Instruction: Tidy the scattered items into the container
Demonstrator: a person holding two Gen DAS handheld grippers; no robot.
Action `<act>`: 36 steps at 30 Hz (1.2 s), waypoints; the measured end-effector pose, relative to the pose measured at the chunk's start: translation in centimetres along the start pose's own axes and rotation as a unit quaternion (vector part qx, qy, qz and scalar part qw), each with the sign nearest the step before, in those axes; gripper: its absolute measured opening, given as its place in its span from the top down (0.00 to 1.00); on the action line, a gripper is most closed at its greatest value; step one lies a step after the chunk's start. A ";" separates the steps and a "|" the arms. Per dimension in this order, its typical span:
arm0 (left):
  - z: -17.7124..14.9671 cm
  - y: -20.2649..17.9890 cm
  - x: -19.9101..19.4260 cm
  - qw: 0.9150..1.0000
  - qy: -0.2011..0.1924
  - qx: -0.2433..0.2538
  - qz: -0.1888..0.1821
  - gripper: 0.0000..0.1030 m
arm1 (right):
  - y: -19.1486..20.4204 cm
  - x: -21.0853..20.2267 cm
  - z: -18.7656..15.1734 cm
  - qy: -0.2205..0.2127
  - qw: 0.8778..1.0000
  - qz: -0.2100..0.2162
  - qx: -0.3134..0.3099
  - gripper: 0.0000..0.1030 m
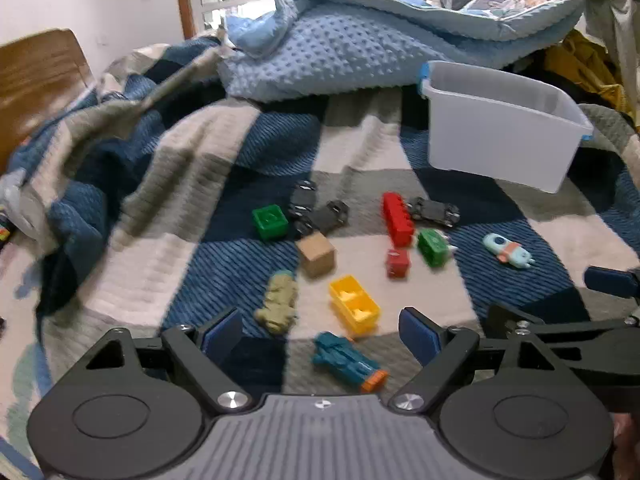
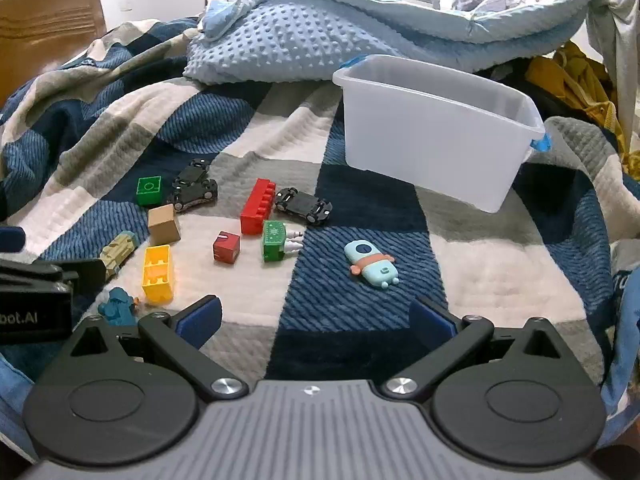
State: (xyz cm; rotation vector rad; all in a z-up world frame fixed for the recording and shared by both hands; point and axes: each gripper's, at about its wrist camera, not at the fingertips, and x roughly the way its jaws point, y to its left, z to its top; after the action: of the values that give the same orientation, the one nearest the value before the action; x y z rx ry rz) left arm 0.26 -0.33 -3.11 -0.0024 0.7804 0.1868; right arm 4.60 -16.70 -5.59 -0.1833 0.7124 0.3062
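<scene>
Toys lie scattered on a checked bedspread: a yellow brick point(image 1: 354, 305), a teal toy point(image 1: 347, 360), an olive figure point(image 1: 279, 306), a tan cube point(image 1: 317, 254), a long red brick point(image 1: 397, 219), a small red cube point(image 1: 397, 263), green bricks point(image 1: 270, 221) point(image 1: 432, 246), black toy cars point(image 1: 316, 212) and a pale-blue rocket point(image 1: 508, 250). A white plastic bin point(image 1: 500, 136) stands behind them. My left gripper point(image 1: 320, 332) hangs open above the teal toy and yellow brick. My right gripper point(image 2: 316, 318) hangs open just short of the rocket point(image 2: 370, 263), with the bin point(image 2: 432, 140) beyond.
A dotted light-blue blanket point(image 1: 340, 48) is heaped behind the bin. A wooden headboard point(image 1: 36, 76) stands at far left, and yellow cloth point(image 2: 580, 80) lies at far right. The bedspread point(image 2: 500, 264) is rumpled on the left side.
</scene>
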 end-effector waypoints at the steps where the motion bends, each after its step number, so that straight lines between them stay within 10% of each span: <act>1: -0.2 -0.1 0.1 1.000 0.002 0.001 -0.001 0.14 | 0.0 0.0 0.0 0.001 1.000 0.005 -0.009 0.05; 11: -1.0 -1.5 0.8 0.999 0.010 -0.031 0.022 0.15 | -1.1 1.9 -0.4 0.006 0.998 0.048 -0.039 0.12; 17: -1.4 -1.6 2.0 0.998 0.022 -0.063 0.017 0.50 | -2.5 3.7 -0.5 0.024 0.996 0.074 -0.039 0.42; 22: -1.7 -0.7 3.4 0.993 0.047 -0.108 0.028 0.50 | -3.1 4.9 -0.3 0.023 0.994 0.082 -0.062 0.50; 31: -1.3 -2.1 6.6 0.990 0.079 -0.105 0.041 0.51 | -4.1 7.6 0.4 0.021 0.993 0.095 -0.072 0.51; 36: -1.7 -2.3 7.5 0.991 0.089 -0.099 0.033 0.69 | -4.0 9.4 0.6 0.023 0.992 0.097 -0.081 0.51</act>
State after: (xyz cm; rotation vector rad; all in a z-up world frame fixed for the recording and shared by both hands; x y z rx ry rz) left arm 4.68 -1.42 -9.69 -0.1832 0.9369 0.3293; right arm 12.98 -18.34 -11.16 -0.2761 0.7522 0.5482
